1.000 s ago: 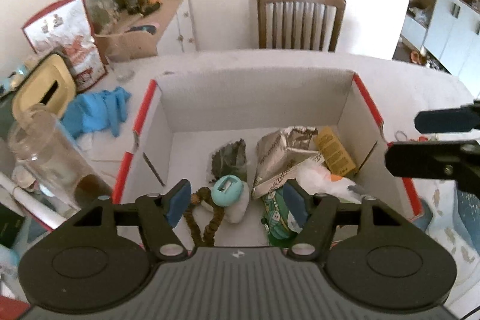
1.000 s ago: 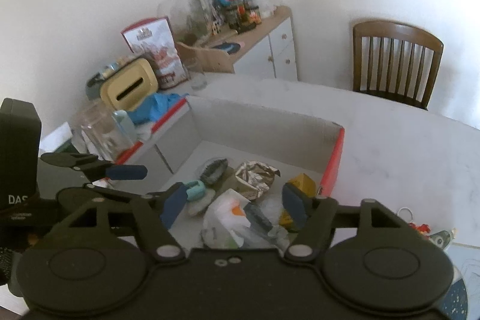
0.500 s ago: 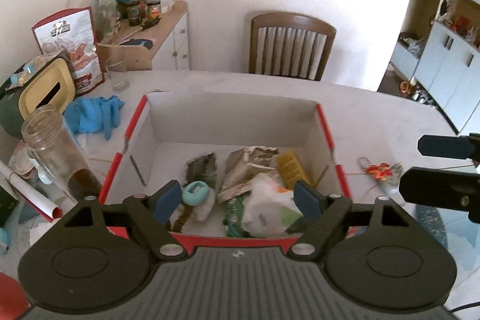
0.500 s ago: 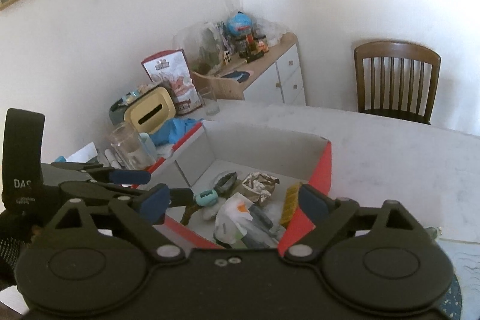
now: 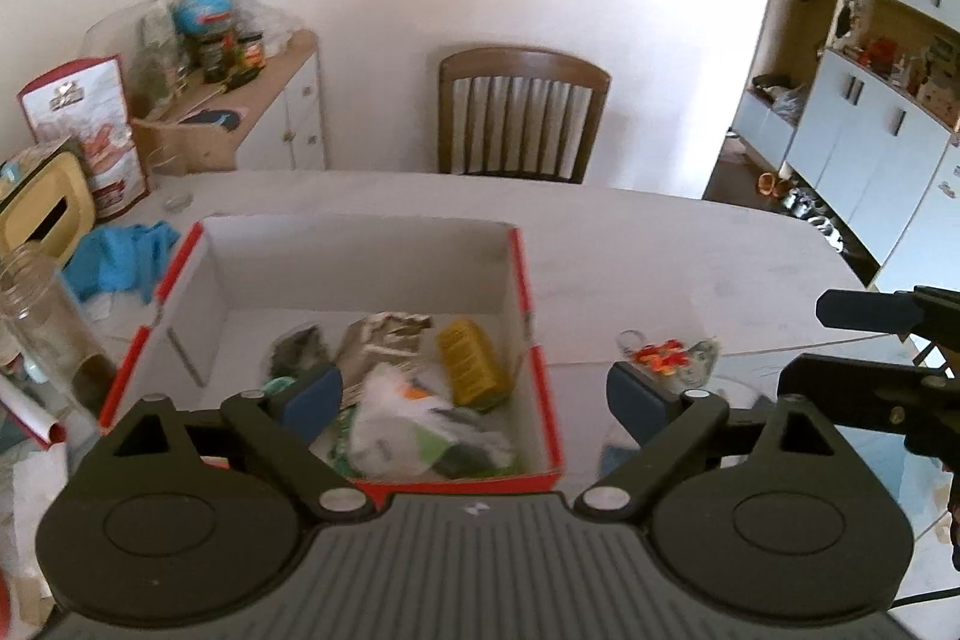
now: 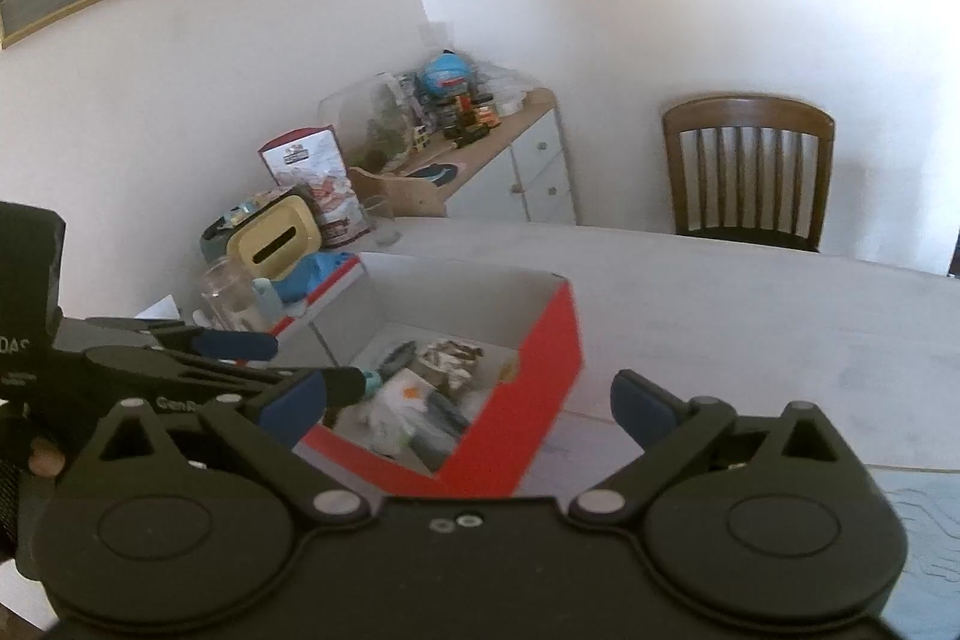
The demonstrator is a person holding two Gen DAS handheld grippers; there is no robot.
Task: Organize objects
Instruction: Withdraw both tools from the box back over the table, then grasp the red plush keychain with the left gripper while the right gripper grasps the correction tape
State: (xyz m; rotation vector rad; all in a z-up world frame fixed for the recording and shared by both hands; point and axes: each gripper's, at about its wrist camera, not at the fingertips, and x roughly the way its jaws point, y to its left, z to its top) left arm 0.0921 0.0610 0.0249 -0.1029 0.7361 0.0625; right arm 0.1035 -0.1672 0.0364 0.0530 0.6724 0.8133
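2 grippers, left gripper (image 5: 468,397) and right gripper (image 6: 465,403), are opening with nothing held; the keyring (image 5: 660,355) beside the box (image 5: 543,403) could be overlooked.

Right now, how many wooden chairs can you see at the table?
1. A single wooden chair stands at the far side of the table, against the white wall, beyond the red box. Others could be out of frame.

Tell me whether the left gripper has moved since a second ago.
Yes. The left gripper has pulled back from the red box: its fingers, earlier inside, now straddle the near wall, jaws opening, nothing between them.
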